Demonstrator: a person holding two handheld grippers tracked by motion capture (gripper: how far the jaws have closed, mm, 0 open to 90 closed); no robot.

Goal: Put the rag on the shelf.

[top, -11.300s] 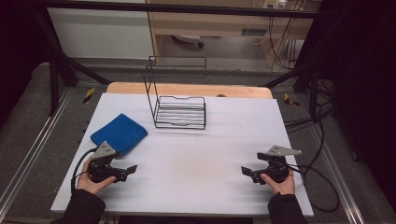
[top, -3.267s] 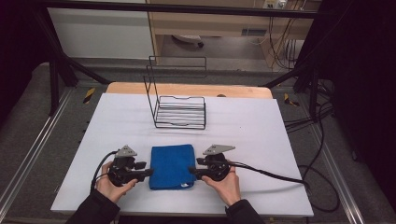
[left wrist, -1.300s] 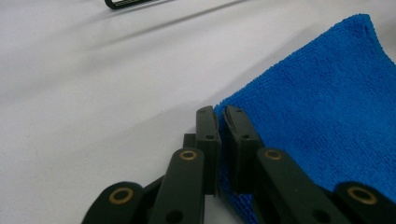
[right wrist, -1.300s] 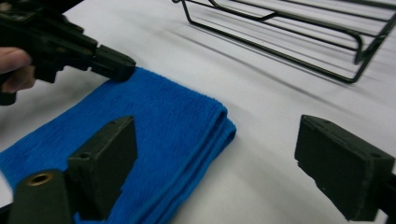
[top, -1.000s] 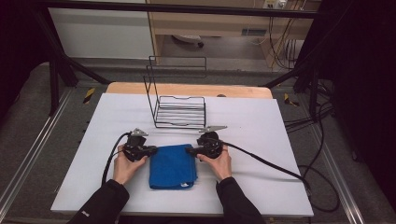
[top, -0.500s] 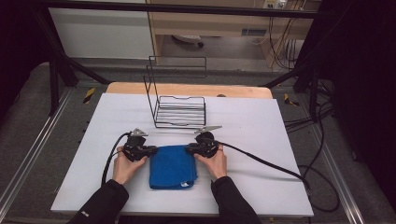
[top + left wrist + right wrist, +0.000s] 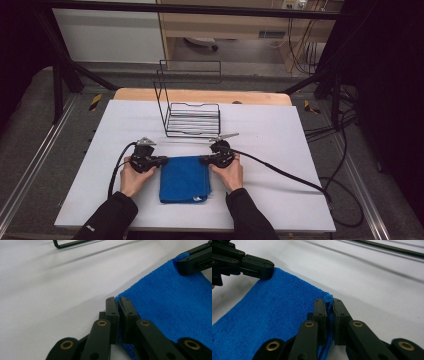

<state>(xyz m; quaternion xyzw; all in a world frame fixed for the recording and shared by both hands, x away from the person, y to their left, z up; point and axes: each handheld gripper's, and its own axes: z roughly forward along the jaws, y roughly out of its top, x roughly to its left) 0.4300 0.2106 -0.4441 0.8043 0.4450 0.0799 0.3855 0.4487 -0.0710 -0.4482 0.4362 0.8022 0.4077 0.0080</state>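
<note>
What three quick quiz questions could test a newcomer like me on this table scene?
1. True or false: the left gripper is shut on a far corner of the cloth.
2. What does the right gripper pinch? A) rack wire B) cloth corner C) cable
3. Fill in: the wire rack stands ____ the cloth, farther from the person.

Key: 1 true; 2 B; 3 beyond.
</note>
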